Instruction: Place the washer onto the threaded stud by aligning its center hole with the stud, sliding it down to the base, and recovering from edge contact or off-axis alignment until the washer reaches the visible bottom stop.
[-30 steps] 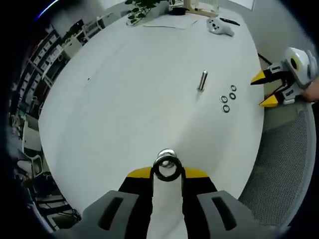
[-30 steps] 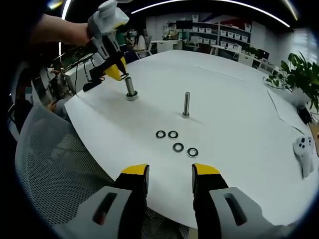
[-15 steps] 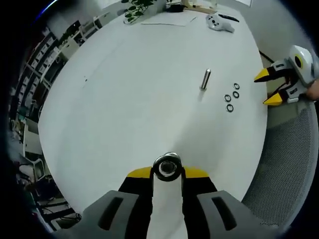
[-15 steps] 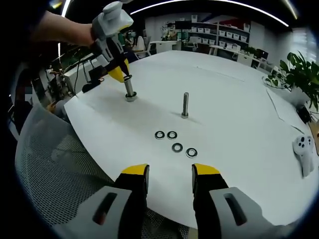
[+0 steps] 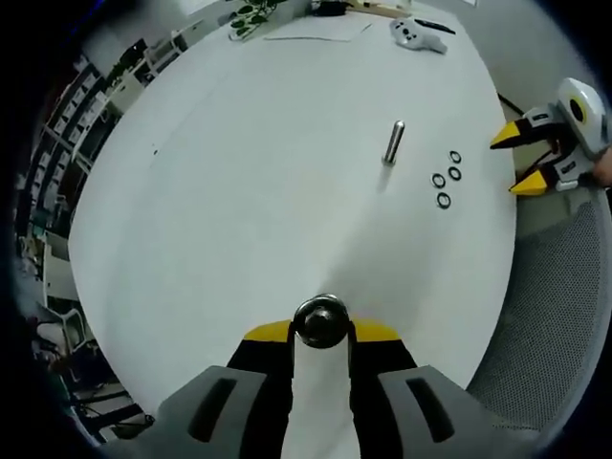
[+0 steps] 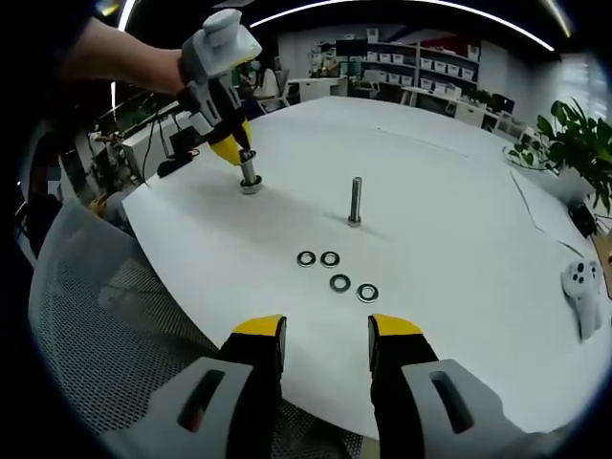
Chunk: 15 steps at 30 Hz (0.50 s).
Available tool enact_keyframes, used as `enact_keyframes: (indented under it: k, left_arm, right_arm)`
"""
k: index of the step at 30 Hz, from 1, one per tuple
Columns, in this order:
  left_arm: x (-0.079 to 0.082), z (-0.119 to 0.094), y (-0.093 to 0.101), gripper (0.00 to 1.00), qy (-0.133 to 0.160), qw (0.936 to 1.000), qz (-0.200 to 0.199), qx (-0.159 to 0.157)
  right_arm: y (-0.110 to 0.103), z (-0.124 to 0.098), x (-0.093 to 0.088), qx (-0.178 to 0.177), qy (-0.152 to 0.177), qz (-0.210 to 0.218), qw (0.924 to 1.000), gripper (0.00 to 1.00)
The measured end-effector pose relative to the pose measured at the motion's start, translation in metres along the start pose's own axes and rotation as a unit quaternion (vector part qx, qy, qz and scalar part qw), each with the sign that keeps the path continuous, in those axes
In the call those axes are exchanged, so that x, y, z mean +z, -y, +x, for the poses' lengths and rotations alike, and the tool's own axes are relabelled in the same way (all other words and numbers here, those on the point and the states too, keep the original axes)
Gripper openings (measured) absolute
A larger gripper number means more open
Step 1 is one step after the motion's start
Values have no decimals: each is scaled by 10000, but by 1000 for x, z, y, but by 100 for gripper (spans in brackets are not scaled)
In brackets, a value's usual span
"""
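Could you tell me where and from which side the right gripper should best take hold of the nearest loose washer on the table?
Probably by its outer rim, from straight above: the nearest washer lies flat on the white table, so only its thin edge offers purchase. The right gripper, jaws open, would straddle it away from the neighbouring washer.

Right gripper view: four flat metal ring washers lie in a loose row on the round white table, ahead of the right gripper fingers. Behind them stands an upright bare threaded steel stud. Further left, a second threaded stud stands directly beneath the left gripper fingertips. A white game controller lies far right.
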<state>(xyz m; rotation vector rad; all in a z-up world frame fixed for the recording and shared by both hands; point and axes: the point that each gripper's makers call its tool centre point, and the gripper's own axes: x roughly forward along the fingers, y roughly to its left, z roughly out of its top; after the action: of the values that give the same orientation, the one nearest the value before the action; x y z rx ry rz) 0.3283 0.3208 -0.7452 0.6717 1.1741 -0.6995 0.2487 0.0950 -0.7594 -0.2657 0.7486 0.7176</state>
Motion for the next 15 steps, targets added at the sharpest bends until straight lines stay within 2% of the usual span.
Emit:
enact_keyframes:
  k: [15]
  left_arm:
    - [-6, 19, 2, 19, -208, 9998, 51, -59]
  right_arm:
    - [0, 0, 0, -2, 7, -13, 10000, 37]
